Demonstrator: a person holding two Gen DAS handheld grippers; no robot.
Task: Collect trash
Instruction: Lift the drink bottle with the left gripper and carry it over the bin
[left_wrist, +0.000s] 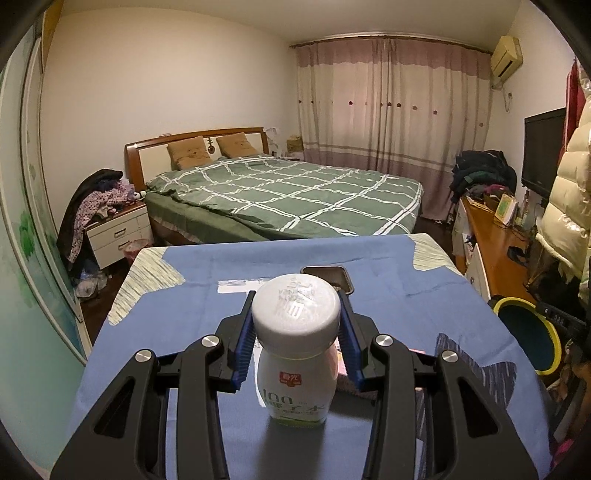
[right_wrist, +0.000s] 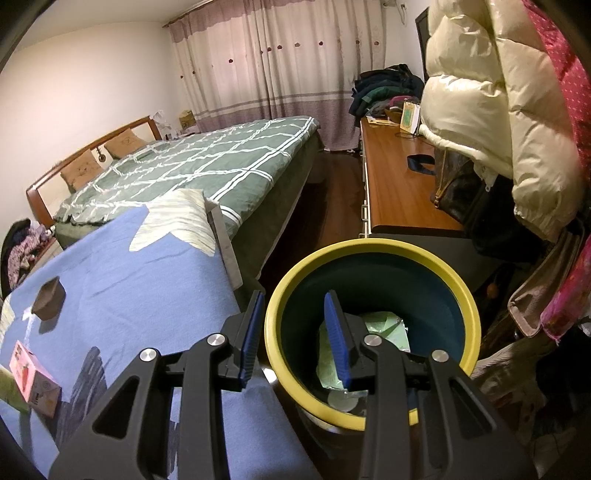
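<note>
A white plastic bottle (left_wrist: 295, 354) with a grey cap stands upright on the blue tablecloth (left_wrist: 388, 295). My left gripper (left_wrist: 295, 325) has its blue pads on either side of the cap and is shut on it. My right gripper (right_wrist: 293, 332) is open and empty, straddling the yellow rim of the dark bin (right_wrist: 454, 291), one finger inside and one outside. Green wrappers (right_wrist: 384, 328) and a white lid lie in the bin. The bin also shows in the left wrist view (left_wrist: 554, 339), at the table's right edge.
A dark tray (left_wrist: 327, 275) lies behind the bottle; it also shows in the right wrist view (right_wrist: 48, 297). A pink carton (right_wrist: 33, 376) lies on the cloth. A bed (left_wrist: 288, 192) stands beyond the table, a wooden desk (right_wrist: 399, 184) and hanging coats to the right.
</note>
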